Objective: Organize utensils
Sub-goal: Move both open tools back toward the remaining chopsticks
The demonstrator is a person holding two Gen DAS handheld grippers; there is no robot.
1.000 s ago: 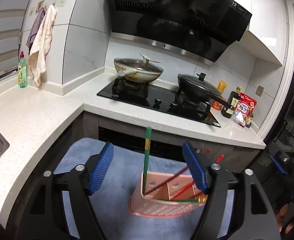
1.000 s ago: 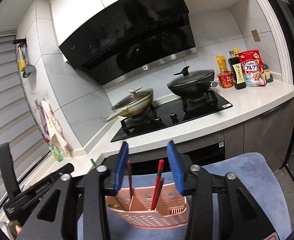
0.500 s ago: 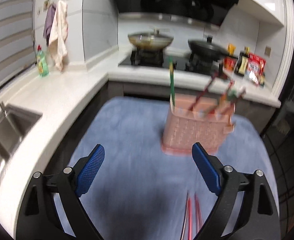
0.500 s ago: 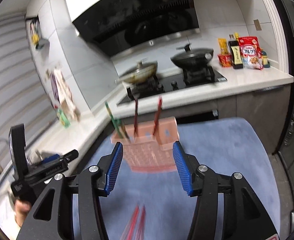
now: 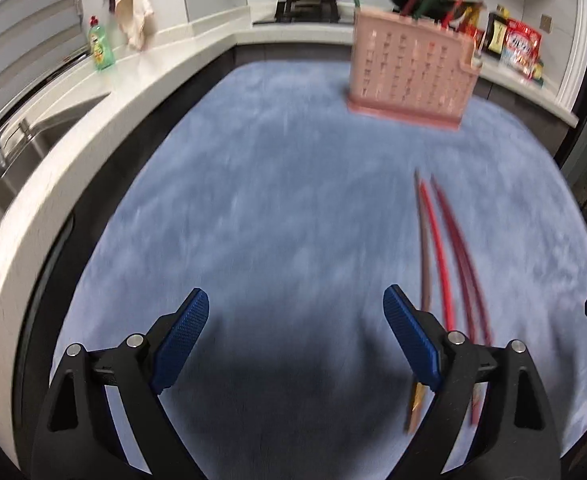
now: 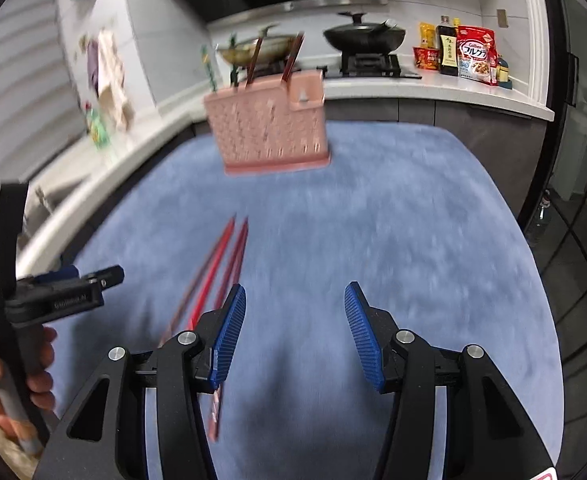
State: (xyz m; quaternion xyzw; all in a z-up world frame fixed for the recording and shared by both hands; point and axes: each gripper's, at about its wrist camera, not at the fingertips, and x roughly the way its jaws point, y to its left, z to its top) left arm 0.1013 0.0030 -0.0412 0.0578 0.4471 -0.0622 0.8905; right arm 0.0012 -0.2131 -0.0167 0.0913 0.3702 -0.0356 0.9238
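Blue cloth covers the worktop (image 5: pixel 277 208) under both of your tools. Your left tool (image 5: pixel 295 338) stands wide apart with nothing between its pads, the loose chopsticks (image 5: pixel 439 248) lying flat just to its right. Your right tool (image 6: pixel 295 332) is partly apart and also empty, with those same chopsticks just left of it. Beyond them the pink holder (image 6: pixel 269 132) stands upright with several sticks already in it. Expect thin, light, stiff, slippery sticks; pinch one near its middle, across its width.
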